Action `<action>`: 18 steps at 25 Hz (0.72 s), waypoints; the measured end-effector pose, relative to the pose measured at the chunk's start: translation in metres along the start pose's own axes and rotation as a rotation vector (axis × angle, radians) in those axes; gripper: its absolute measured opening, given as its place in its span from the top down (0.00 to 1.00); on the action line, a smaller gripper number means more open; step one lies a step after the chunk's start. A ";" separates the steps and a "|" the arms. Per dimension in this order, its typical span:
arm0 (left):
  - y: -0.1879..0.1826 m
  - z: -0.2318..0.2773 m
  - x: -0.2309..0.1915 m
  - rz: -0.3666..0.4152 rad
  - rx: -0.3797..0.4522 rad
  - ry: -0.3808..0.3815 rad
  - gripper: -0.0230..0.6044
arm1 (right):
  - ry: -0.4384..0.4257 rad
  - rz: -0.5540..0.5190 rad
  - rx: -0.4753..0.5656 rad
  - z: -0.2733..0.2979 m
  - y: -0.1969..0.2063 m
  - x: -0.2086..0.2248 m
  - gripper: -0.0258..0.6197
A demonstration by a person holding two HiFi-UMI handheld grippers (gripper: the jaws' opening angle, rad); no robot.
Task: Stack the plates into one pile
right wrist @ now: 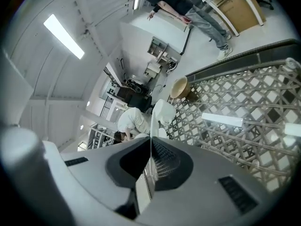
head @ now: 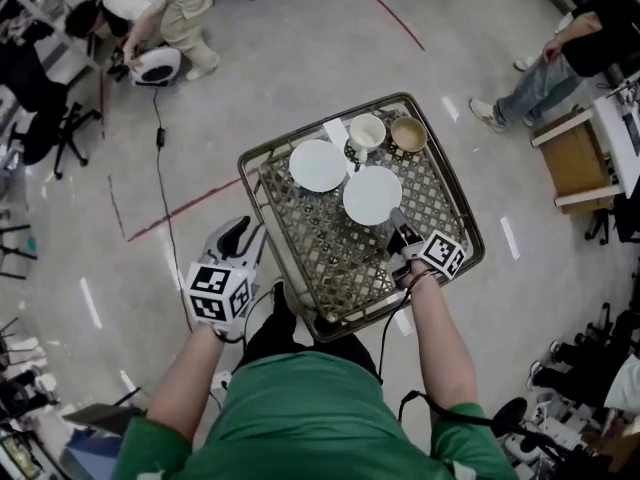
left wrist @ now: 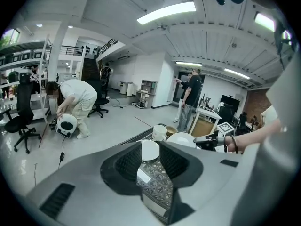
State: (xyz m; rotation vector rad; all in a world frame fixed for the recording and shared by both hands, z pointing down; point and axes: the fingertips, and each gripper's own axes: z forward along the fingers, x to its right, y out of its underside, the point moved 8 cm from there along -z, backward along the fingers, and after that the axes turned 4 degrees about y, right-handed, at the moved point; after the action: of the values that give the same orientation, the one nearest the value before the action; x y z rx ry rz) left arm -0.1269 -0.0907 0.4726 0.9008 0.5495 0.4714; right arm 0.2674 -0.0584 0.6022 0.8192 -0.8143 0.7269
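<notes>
Right tongs (head: 398, 224) pinch plate (head: 370, 194), rim partly covered

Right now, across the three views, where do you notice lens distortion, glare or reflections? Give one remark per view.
Head view: sharp and evenly lit, with pale glare streaks on the floor; left gripper view: strong fisheye bending with dark corners, and the ceiling light strip blows out white; right gripper view: same fisheye, scene tilted, lights reflected as bright bars on the tray.
</notes>
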 end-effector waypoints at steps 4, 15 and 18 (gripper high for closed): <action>0.004 -0.002 -0.007 -0.016 -0.002 -0.022 0.76 | -0.038 -0.020 -0.040 0.029 0.003 -0.013 0.91; 0.018 -0.009 -0.050 -0.066 -0.026 -0.073 0.76 | -0.042 -0.048 -0.126 0.104 0.027 -0.033 0.91; 0.022 -0.007 -0.058 -0.081 -0.039 -0.083 0.76 | -0.036 -0.049 -0.149 0.123 0.030 -0.033 0.91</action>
State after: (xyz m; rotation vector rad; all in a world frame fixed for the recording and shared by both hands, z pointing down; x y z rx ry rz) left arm -0.1789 -0.1094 0.5019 0.8534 0.4973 0.3684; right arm 0.1867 -0.1545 0.6377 0.7175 -0.8670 0.6016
